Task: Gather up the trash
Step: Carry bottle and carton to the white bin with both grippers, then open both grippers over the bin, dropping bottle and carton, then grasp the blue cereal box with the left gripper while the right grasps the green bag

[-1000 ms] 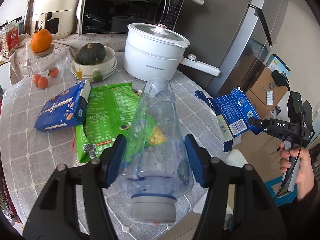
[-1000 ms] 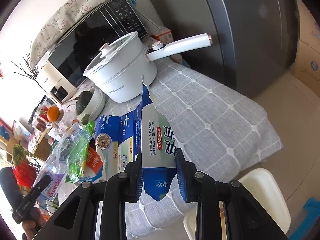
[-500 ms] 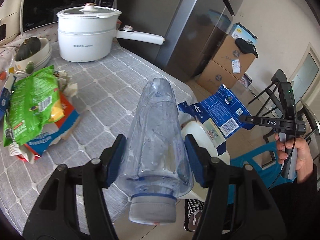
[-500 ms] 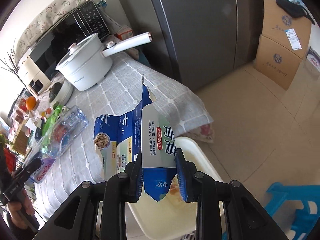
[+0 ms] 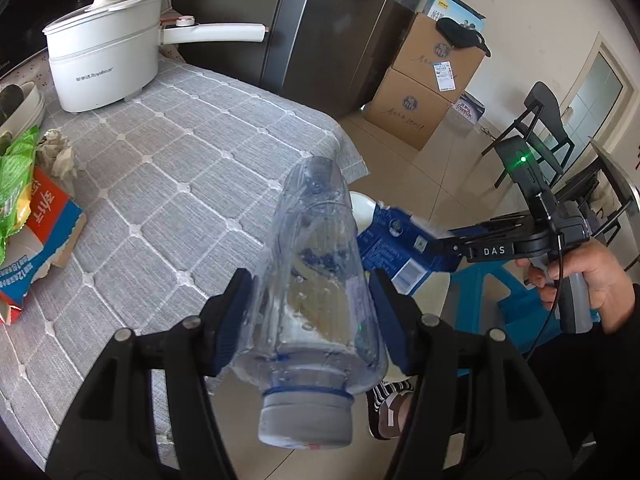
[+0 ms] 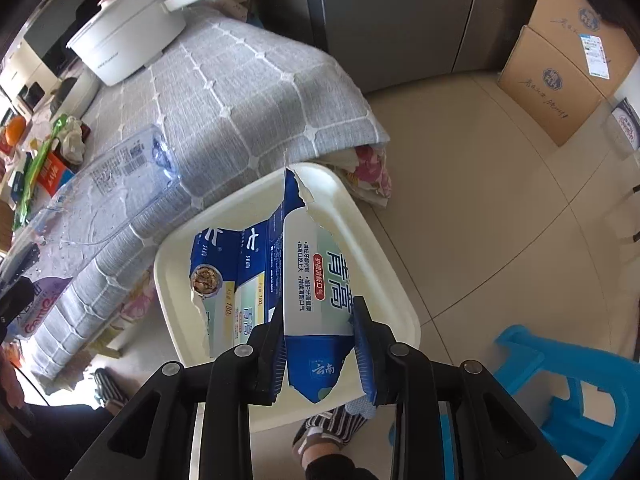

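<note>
My left gripper [image 5: 316, 304] is shut on a clear plastic bottle [image 5: 316, 272], cap end toward the camera, held over the table's edge. The bottle also shows in the right wrist view [image 6: 108, 188]. My right gripper [image 6: 318, 332] is shut on a torn blue and white carton [image 6: 308, 280], held over the open white bin [image 6: 376, 256] on the floor beside the table. In the left wrist view the right gripper [image 5: 436, 246] holds the carton [image 5: 394, 248] above the bin [image 5: 362, 208], which is mostly hidden behind the bottle.
On the grey checked tablecloth [image 5: 180, 168] stand a white electric pot [image 5: 104, 68], a red and blue carton [image 5: 44, 224], a green packet [image 5: 12, 184] and crumpled paper [image 5: 58, 152]. Cardboard boxes [image 5: 428, 80], a fridge [image 5: 344, 32] and a blue stool [image 6: 560, 376] surround the bin.
Both grippers have swung right and down from the table toward the floor. The carton is now lower, over the bin's opening. The bottle has moved to the table's edge.
</note>
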Motion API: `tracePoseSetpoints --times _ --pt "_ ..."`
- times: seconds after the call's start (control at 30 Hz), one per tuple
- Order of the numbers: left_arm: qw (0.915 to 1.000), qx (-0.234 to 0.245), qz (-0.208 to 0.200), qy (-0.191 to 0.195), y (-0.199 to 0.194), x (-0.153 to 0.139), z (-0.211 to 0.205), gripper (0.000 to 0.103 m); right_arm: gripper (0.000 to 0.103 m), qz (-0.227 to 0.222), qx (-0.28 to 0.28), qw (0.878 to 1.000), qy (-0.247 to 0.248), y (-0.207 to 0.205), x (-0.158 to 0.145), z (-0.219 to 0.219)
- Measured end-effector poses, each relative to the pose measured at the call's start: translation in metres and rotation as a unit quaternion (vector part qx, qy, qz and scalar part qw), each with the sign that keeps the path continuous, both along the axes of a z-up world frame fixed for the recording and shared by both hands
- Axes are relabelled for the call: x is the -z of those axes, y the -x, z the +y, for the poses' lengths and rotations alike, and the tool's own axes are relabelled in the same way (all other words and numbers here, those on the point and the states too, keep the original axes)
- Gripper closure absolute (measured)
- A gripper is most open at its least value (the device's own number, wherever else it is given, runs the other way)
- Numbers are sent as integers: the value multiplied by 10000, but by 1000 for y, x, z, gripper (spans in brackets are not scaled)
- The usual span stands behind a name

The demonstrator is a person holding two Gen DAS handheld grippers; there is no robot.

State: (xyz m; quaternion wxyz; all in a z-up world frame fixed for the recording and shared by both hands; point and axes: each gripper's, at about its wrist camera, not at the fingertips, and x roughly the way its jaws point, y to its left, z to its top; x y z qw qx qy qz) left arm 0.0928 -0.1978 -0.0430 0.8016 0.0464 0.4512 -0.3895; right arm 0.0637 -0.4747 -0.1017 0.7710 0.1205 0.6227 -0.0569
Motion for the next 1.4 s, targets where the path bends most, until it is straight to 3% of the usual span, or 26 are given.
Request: tracePoseSetpoints --times 0.13,0.23,0.5,0.67,0.73,0.77,0.8,1.1,1.2,1.4 --pt "9996 219 48 -177 7 7 -10 41 40 70 -24 10000 -10 2 1 0" --pt "9986 391 97 -342 12 14 -18 41 33 -49 -23 9997 239 3 -9 0" --pt "9939 747 166 -796 18 42 -47 41 29 -59 87 9992 390 8 -13 -10" --pt "9916 938 262 -848 16 55 -61 40 29 -60 75 9987 494 11 -13 -13" --pt "9917 908 200 -885 16 53 -62 34 29 -55 86 9986 521 12 -13 -15" --pt "9922 879 150 -871 17 50 -60 22 29 -49 101 9985 530 13 -13 -16" --pt "9928 833 61 -854 18 46 -58 16 28 -49 117 9985 536 13 -12 -17" --pt "9935 184 -169 -1108 7 28 -7 12 27 -211 124 9983 533 5 -21 -6" --pt "9929 -236 -187 -1149 1 21 22 4 27 -353 35 9979 547 -6 -29 8" --pt "9865 -1144 -408 -1097 -14 2 85 1 26 -644 -153 9966 480 -32 -43 50"
